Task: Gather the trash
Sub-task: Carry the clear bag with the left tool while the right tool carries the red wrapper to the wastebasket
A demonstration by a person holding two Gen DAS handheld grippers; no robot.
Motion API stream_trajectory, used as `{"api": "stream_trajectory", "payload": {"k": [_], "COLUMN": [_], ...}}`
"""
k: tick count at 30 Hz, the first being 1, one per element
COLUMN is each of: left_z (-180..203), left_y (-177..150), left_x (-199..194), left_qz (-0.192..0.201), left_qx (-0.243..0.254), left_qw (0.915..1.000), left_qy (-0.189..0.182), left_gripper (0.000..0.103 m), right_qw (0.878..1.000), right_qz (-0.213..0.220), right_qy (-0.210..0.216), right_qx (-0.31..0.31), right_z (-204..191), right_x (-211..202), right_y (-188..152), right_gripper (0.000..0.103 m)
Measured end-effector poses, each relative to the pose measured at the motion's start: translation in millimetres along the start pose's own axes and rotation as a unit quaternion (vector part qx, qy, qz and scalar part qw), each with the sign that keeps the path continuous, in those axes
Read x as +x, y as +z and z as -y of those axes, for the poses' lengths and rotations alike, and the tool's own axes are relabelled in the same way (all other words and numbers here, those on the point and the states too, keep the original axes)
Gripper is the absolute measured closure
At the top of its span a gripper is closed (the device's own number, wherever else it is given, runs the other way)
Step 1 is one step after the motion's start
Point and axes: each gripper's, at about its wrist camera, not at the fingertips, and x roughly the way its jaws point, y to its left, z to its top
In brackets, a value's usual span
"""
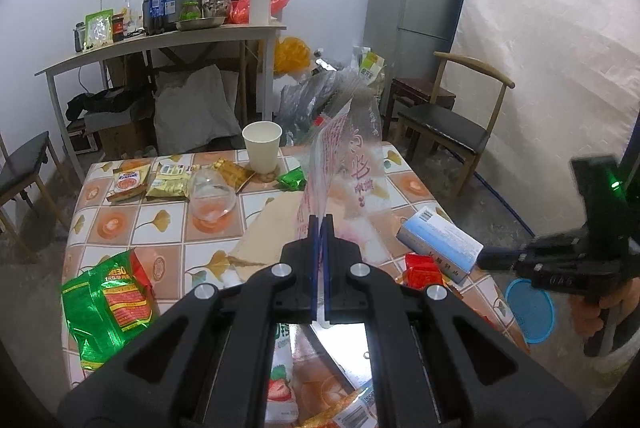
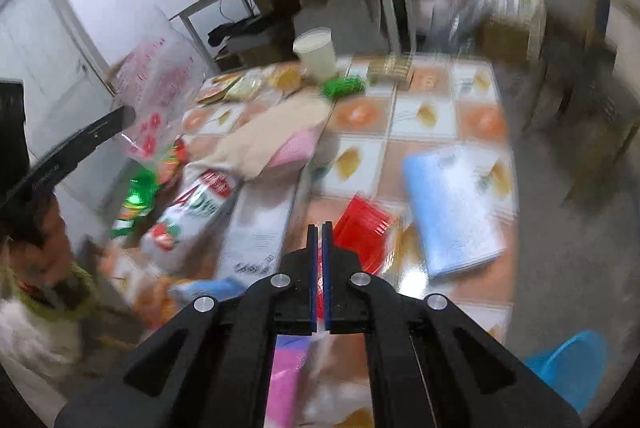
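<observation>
White paper cup [image 1: 262, 145], one; blue box [image 1: 440, 244], one

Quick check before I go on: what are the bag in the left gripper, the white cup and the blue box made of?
Bag: thin clear plastic film printed in red; the room shows through it and it creases.
White cup: looks like matte paper, with a rolled rim and no gloss.
Blue box: likely printed cardboard, with flat faces, crisp edges and a slight sheen.
</observation>
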Motion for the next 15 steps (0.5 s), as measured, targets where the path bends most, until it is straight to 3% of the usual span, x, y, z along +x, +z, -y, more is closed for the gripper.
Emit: {"api": "stream_trajectory", "payload": {"k": [2,4,6,8,9,10,15], "left_z": [2,2,1,0,-2,-3,-10], "left_y": [-1,-3,-6,-8,-9,-9,-13], "left_x": [0,2,4,6,7,7,13], "left_qz": [-0.007,-0.014,-0.019,-0.023,-0.025,-0.026,-0.032], "left_qx": [-0.003,-0.005,-0.005,-0.005,-0.006,-0.008,-0.015], "left_qw": [1.0000,0.9998,0.9997,0.9997,0.9996,0.9995,0.9992], "left_qy": [-0.005,-0.009,-0.011,-0.012,-0.013,-0.014,-0.020], "left_gripper": [0.103,0.103,0.103,0.103,0.103,0.103,0.103], "right_qw": [0.997,0.987,0.974,0.954,0.945,0.933,0.915], "right_qz": [-0.040,-0.078,-0.109,-0.131,-0.137,-0.140,-0.133], "right_qy": [0.036,0.079,0.107,0.143,0.156,0.169,0.164], "right_qx": [0.056,0.118,0.169,0.229,0.254,0.285,0.345], "right_z": [14,27,38,49,54,59,71], "right_x": [16,33,48,60,62,64,71], "right_y": [-8,-21,-32,-44,-49,-55,-67], "right_gripper": [0.095,0.088,0.088,0.078,0.066,0.063,0.058]}}
